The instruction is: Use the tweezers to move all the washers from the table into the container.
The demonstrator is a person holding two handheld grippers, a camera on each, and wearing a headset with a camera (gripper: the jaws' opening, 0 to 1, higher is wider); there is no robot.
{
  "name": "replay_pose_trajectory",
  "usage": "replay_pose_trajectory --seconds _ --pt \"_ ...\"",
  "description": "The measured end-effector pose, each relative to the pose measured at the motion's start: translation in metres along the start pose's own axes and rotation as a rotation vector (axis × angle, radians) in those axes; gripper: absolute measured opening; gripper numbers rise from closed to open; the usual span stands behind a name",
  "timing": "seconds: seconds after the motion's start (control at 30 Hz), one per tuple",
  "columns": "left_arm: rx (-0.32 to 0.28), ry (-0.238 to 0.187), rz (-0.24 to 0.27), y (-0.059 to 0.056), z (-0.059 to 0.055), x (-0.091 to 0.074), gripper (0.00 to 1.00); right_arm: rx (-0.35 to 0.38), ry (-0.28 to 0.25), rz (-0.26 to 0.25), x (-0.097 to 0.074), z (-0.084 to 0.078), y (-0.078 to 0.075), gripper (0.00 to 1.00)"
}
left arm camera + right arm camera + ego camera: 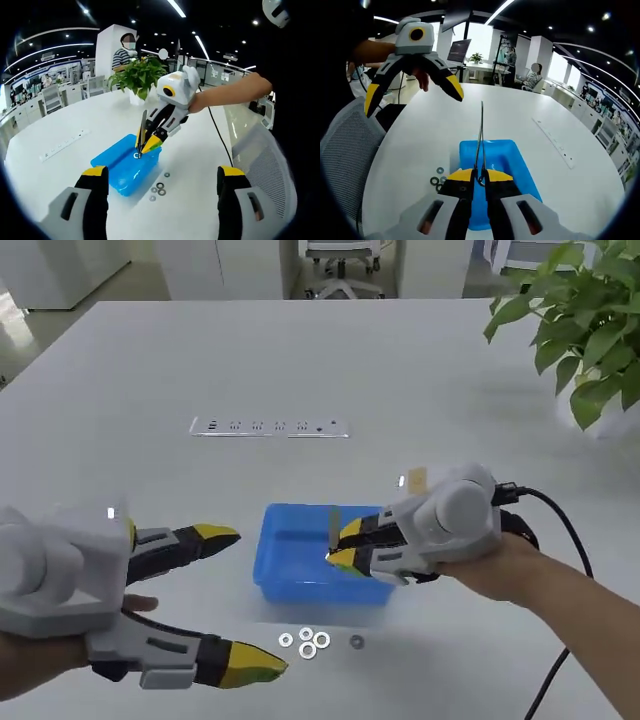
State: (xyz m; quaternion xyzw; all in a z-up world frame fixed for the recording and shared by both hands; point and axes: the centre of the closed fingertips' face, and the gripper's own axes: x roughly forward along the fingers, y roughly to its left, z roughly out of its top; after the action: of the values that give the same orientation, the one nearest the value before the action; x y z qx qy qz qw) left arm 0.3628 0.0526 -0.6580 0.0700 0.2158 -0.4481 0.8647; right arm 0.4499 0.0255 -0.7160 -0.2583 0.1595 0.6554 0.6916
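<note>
The right gripper (345, 545) is clenched on the tweezers (333, 528), whose tips hang over the blue container (290, 550), apparently the drop-off step. The left gripper (250, 600) hovers released. 5 washers (307, 641) lie on the table (300, 370) just beside the container, so the next move calls for a fine pinch on 1.

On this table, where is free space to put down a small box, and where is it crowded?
Free: the bare strip of table between the power strip and the blue container, and the wide area beyond the power strip, left of the plant. Crowded: the near edge, where the washers lie before the container, close to the left gripper and right gripper.
</note>
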Motion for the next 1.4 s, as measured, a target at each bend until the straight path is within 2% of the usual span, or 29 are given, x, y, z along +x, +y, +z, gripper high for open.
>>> replay_pose_trajectory --seconds 0.27,0.7,0.9,1.17,1.4 --pt "-0.022 -0.016 0.021 0.0 -0.002 -0.008 0.99 0.008 0.006 0.001 0.01 -0.007 -0.011 0.1" --pt "-0.029 -0.018 0.049 0.005 -0.006 -0.013 0.99 0.015 0.037 0.029 0.028 -0.025 -0.016 0.1" --pt "-0.031 -0.006 0.041 0.006 -0.01 -0.011 0.98 0.027 0.046 0.039 0.033 -0.03 -0.018 0.1" --pt "-0.033 -0.013 0.035 0.009 -0.007 -0.007 0.98 0.029 0.06 0.051 0.039 -0.036 -0.019 0.1" --pt "-0.027 -0.005 0.023 0.011 -0.009 -0.003 0.92 0.027 0.079 0.058 0.043 -0.042 -0.02 0.1"
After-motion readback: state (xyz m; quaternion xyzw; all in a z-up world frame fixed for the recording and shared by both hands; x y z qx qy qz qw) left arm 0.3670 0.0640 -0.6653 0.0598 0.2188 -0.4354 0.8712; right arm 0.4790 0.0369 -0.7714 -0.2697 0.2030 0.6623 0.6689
